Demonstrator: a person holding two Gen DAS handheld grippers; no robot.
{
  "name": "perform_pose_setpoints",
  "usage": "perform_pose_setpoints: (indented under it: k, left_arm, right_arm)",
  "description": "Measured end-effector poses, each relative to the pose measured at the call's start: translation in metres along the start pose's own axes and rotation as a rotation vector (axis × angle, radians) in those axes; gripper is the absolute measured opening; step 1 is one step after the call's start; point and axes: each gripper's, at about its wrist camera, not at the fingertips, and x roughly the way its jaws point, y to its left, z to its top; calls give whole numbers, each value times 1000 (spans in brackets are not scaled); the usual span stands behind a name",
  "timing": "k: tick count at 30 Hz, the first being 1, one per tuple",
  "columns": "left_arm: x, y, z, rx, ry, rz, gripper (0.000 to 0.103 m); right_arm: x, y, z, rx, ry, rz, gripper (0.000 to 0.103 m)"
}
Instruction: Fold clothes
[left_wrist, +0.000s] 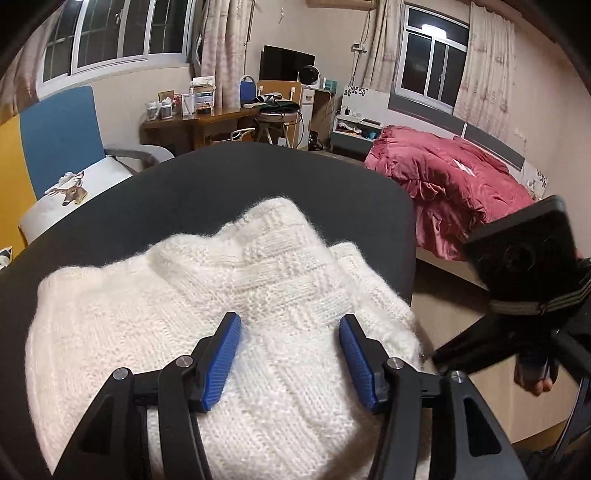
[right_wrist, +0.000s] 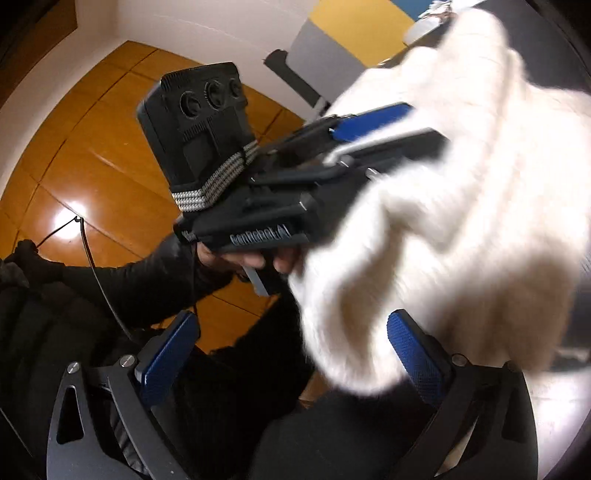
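Left gripper (left_wrist: 290, 354) fingers spread, empty, over fluffy white knit sweater (left_wrist: 221, 295); right gripper (right_wrist: 291, 358) released.

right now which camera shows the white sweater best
The left wrist view: the white sweater lies sharp and nearly whole on the dark table, knit pattern visible. The right wrist view shows only a blurred edge of it, close up, partly hidden by the left gripper.
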Motion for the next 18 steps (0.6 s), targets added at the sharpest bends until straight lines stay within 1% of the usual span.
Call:
perform_pose_setpoints:
  k: [2,3,4,6,8,9,11,12,14,16,18]
  left_arm:
    - [-5,5,3,-30,-17,-31,55]
    - [-11,10,4,-73,-31,-72,55]
    - [-16,24,5,-164,-61,-139,55]
    - [-25,48,3,-327,-109,-240,55]
    - [-29,67,-1,-430,-135,-307,54]
    - [-28,71,-2,-436,-129,-318,54]
    - [-24,68,-2,-399,-97,-345,54]
    - [-22,66,-2,-375,-84,-352,54]
    - [-20,64,-3,-349,-70,-378,54]
    - [-19,73,-6,-387,-82,-428,53]
    - [-18,79,-7,-407,-94,-462,53]
  right_arm:
    - [-15,11,-1,-36,-38,-59,103]
    - [-23,18,0,-62,-67,-91,103]
    - [-29,24,2,-79,-88,-108,103]
    - [-37,35,5,-116,-113,-133,103]
    - [-34,45,10,-163,-122,-178,103]
    - [-30,48,12,-174,-119,-180,103]
    - [-16,52,17,-181,-120,-161,103]
    - [-12,51,19,-167,-127,-138,103]
    - [-11,44,17,-93,-155,-88,103]
    - [-12,36,18,7,-237,-49,103]
    - [-18,27,18,110,-325,2,103]
